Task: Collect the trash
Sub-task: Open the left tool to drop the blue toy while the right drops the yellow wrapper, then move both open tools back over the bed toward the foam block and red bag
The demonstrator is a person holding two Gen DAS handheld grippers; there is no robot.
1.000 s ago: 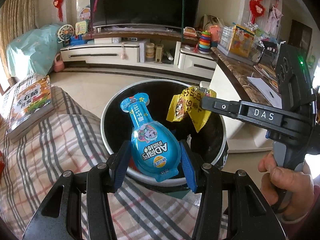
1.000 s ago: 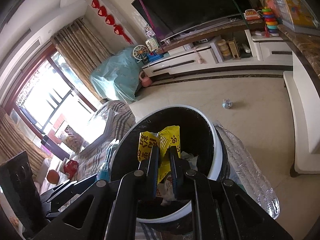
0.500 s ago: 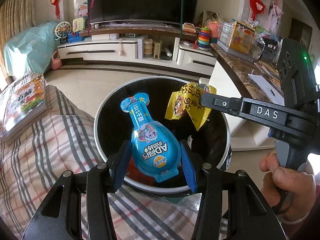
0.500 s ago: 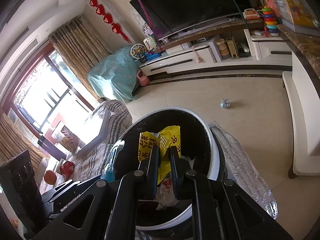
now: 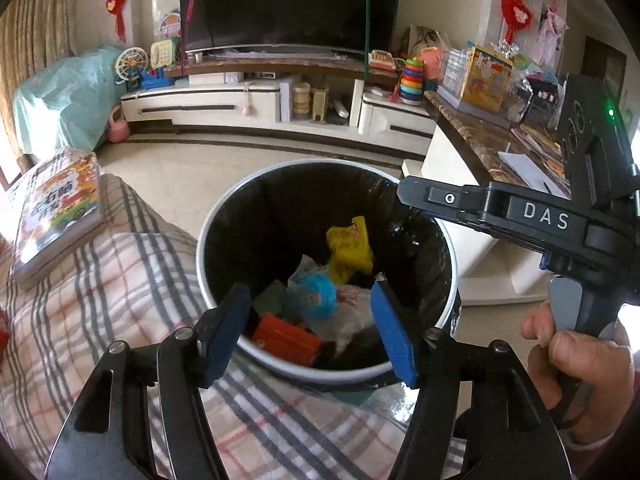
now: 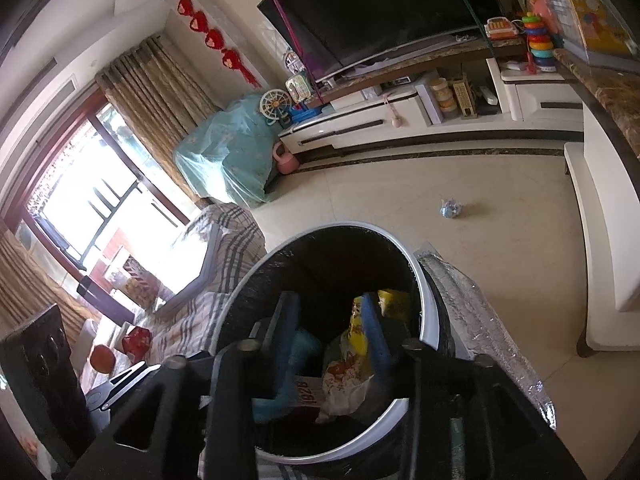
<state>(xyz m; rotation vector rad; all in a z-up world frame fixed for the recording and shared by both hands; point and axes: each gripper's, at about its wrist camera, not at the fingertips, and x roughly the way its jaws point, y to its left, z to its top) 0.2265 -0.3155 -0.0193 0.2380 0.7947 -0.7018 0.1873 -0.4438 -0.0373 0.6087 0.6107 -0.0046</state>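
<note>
**Left wrist view: both wrappers land in the bin**

Your left tongs (image 5: 312, 328) are opening, empty, over the trash bin (image 5: 224, 216). The blue pouch (image 5: 318, 294) and yellow wrapper (image 5: 348, 250) lie inside. Your right tongs (image 6: 332, 344) are opening too, nothing gripped. Next, fetch the crumpled scrap (image 6: 451, 209) off the floor.

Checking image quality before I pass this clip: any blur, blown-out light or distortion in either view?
Left wrist view: mostly sharp, but the blue packet in the bin is motion-smeared; fisheye bends the TV stand. Right wrist view: the window is blown out to white, the frame is tilted and strongly curved, and the yellow wrapper between the opening jaws is soft.
</note>
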